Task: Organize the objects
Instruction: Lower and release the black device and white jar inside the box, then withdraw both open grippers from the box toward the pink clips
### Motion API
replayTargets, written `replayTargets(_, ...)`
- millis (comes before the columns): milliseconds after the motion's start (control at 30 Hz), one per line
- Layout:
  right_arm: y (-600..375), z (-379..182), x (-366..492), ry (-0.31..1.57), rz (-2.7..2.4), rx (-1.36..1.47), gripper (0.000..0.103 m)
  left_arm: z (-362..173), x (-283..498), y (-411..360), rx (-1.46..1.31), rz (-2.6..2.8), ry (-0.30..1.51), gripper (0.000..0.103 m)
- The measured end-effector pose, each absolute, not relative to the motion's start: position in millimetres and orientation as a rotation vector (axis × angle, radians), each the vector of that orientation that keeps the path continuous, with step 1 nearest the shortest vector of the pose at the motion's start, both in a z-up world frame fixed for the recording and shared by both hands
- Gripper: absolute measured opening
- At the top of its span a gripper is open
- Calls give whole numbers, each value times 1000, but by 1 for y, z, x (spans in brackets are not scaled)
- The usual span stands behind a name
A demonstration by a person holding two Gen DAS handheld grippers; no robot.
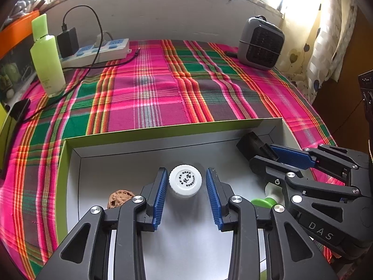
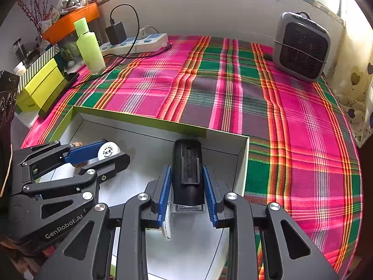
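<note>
A shallow white box with a green rim (image 1: 163,129) lies on the plaid cloth. A white-capped bottle (image 1: 185,180) stands upright inside it, and my left gripper (image 1: 186,182) is open around the cap with a slim gap on each side. The same bottle (image 2: 108,151) shows between those fingers in the right wrist view. My right gripper (image 2: 187,179) is shut on a black clip-on device (image 2: 187,163) near the box's right wall (image 2: 242,163). A walnut (image 1: 120,198) and a green-and-white spool (image 1: 265,200) also lie in the box.
A pale green bottle (image 1: 47,56), a power strip with a black charger (image 1: 102,49) and a grey heater (image 1: 261,43) stand along the back of the cloth. Yellow-green boxes (image 2: 39,88) and an orange tray (image 2: 70,21) sit off to the left. A curtain (image 1: 326,46) hangs at the right.
</note>
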State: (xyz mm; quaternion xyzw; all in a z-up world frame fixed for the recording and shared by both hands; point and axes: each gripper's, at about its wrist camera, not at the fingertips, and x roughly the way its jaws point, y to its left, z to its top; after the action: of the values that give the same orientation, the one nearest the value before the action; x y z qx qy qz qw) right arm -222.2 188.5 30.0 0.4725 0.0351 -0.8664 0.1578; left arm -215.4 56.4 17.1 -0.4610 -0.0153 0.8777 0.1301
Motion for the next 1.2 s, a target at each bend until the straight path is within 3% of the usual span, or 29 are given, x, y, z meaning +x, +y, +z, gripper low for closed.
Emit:
replayTargets(267,190,34,-219,86,-2496,1327,40,18,-213,55,-1354,2559,-56,39)
replayTargets(1200,192,60,-149,54,-2571,1191,40,49,-146,45,-1238,2651,-72,46)
